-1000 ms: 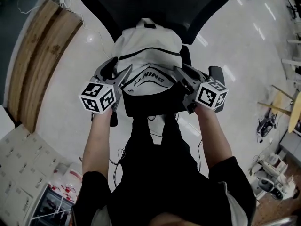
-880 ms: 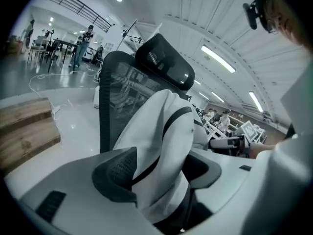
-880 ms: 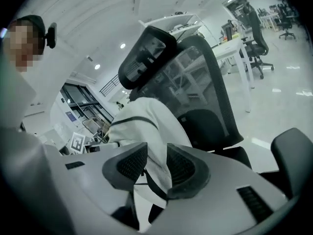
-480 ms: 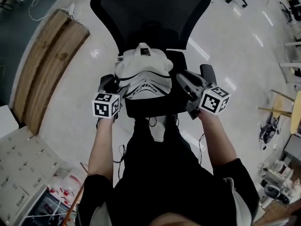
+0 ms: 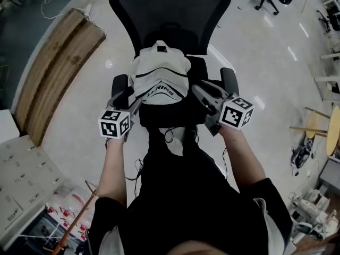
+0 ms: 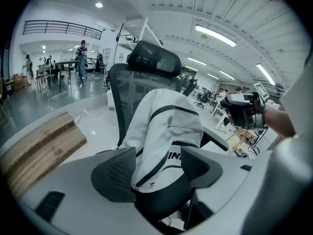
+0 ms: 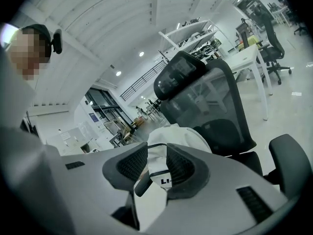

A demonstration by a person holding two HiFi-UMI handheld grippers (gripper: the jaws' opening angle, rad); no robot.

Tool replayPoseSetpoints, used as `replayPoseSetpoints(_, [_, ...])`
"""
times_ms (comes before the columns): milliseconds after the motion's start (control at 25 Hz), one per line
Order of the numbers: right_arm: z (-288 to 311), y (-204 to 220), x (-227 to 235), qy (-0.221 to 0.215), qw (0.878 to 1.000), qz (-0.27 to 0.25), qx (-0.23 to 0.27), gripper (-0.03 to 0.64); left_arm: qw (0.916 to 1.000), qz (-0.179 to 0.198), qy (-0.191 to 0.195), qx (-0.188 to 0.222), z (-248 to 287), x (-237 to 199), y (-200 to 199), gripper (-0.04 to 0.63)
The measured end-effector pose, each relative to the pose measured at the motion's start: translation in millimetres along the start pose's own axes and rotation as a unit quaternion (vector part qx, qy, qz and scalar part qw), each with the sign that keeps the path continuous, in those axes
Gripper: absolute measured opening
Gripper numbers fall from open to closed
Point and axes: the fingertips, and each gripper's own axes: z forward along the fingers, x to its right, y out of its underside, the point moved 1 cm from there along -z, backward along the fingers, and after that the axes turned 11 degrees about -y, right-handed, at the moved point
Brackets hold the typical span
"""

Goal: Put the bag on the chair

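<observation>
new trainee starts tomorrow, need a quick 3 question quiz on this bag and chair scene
1. Which part of the chair does the bag sit on?
2. The left gripper has its jaws: A wide apart, pressing on nothing; B clamped on the bag; C out of view.
3. True or false: the bag lies on the floor.
Key: 1 the seat; 2 A; 3 false.

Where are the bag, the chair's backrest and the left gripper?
bag (image 5: 159,61): head view, white upper panel.
chair's backrest (image 5: 170,15): head view, middle of the mesh.
left gripper (image 6: 159,155): left gripper view, midway between its fingertips.
</observation>
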Motion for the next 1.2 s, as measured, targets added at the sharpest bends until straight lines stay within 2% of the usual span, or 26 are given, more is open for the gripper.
replayPoseSetpoints(280, [-56.8, -16.6, -34.1, -0.021, 0.999, -0.009, 0.029, 0.133, 0.9969, -0.015, -0.002, 0.077, -52.9, 46.5, -41.1, 0.296])
replayPoseSetpoints(400, [-91.4, -23.5, -57.5, -0.052, 0.998, -0.006, 0.043, 0.132, 0.9947, -0.016, 0.000, 0.102, -81.5, 80.7, -53.8, 0.290])
replayPoseSetpoints(600, [-133.6, -38.8, -91.9, -0.091, 0.992, -0.068, 0.050, 0.123, 0.9891, -0.025, -0.005, 0.145, -131.3, 132.5, -70.0, 0.270])
replayPoseSetpoints(720, [-146.4, -36.2, -108.9, -0.089, 0.990, -0.107, 0.036, 0.115, 0.9880, -0.012, -0.004, 0.154, -157.1, 157.0, -67.0, 0.264])
replayPoseSetpoints(880, [-152.7, -23.8, -132.3, -0.089, 0.983, -0.154, 0.039, 0.109, 0.9854, -0.002, 0.006, 0.170, -183.4, 169.3, -62.1, 0.261])
replayPoseSetpoints(1040, [-148.5, 1.7, -169.7, -0.028, 0.974, -0.224, 0.016, 0.104, 0.9791, 0.008, 0.028, 0.201, -216.1, 171.6, -56.2, 0.253])
replayPoseSetpoints(1200, [-138.7, 14.4, -225.6, -0.019, 0.962, -0.268, 0.055, 0.070, 0.9720, 0.026, 0.063, 0.225, -253.6, 170.0, -44.5, 0.241])
